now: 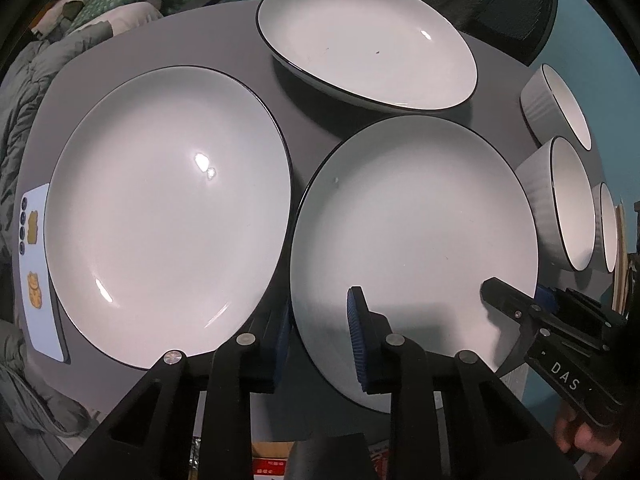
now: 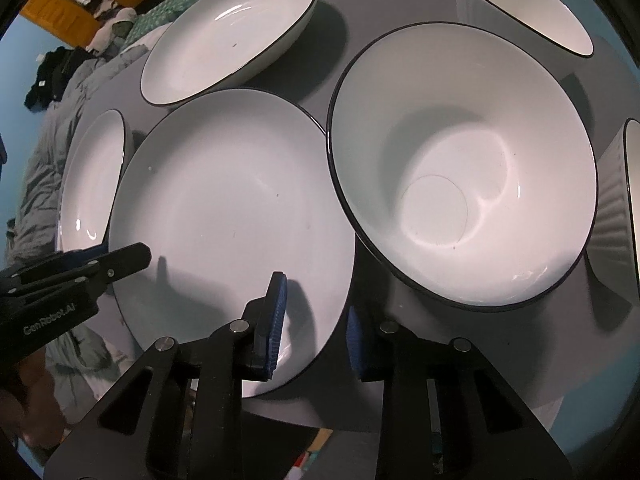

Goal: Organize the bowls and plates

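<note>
Three white black-rimmed plates lie on a grey table (image 1: pixel 316 100): a near plate (image 1: pixel 412 240), a left plate (image 1: pixel 168 208) and a far plate (image 1: pixel 360 40). Three ribbed white bowls stand at the right; the middle bowl (image 2: pixel 460 164) is closest in the right wrist view. My left gripper (image 1: pixel 320 340) is open and straddles the near plate's left rim, one finger over it, one outside. My right gripper (image 2: pixel 316 332) is open and straddles the same plate's (image 2: pixel 232 216) right rim.
A white card (image 1: pixel 38 272) lies at the table's left edge, partly under the left plate. Grey bedding lies left of the table and a black mesh chair (image 1: pixel 500 0) stands behind it. The table's near edge runs just under both grippers.
</note>
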